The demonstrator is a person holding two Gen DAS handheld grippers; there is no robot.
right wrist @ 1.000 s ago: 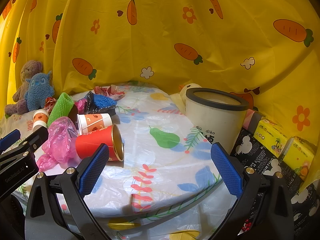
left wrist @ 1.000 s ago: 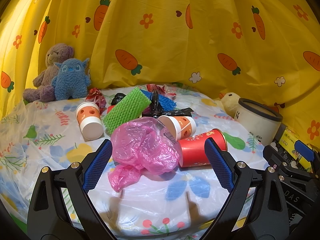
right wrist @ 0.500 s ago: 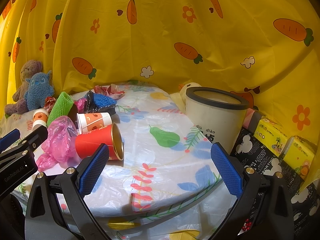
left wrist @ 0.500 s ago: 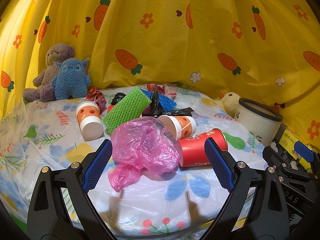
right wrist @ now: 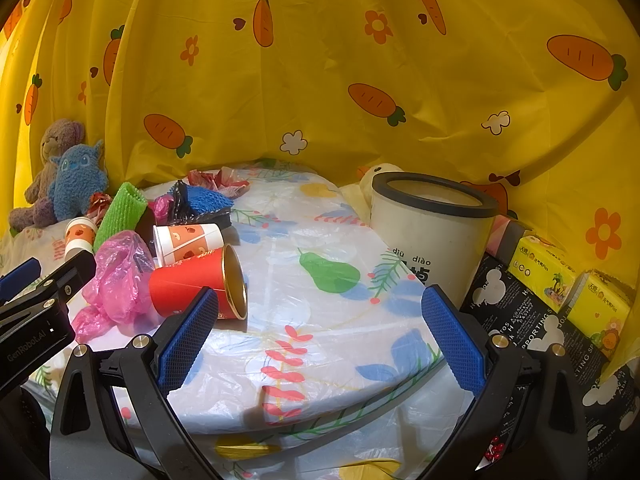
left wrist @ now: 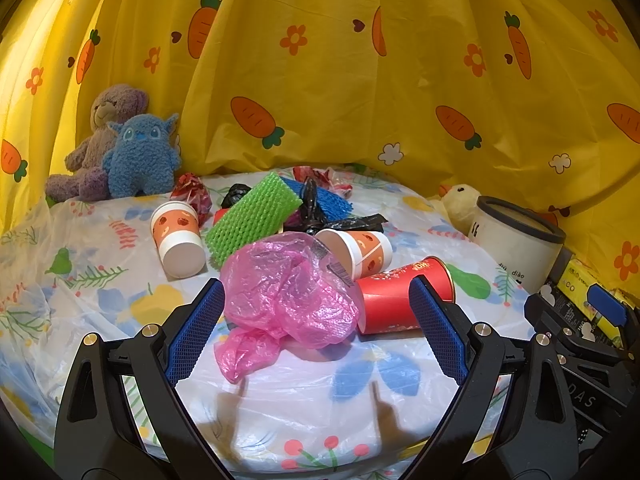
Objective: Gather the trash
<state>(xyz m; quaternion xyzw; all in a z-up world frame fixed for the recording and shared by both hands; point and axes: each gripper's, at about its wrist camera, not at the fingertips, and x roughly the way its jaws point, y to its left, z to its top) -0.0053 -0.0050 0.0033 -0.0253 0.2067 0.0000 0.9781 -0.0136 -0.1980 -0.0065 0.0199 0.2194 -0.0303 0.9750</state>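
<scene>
Your left gripper [left wrist: 316, 334] is spread wide, empty, framing the crumpled pink plastic bag [left wrist: 286, 294] on the table beside the tipped red paper cup [left wrist: 400, 296]. Your right gripper [right wrist: 320, 340] is likewise released, near the white bin [right wrist: 430, 236].

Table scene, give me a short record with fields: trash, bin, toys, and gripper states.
trash: pink plastic bag, red cup on its side, two orange-white paper cups, green foam net, blue net, black bag
bin: white bin, open top, right of the table
toys: blue plush, purple bear
left gripper: jaws open, empty
right gripper: jaws open, empty
</scene>
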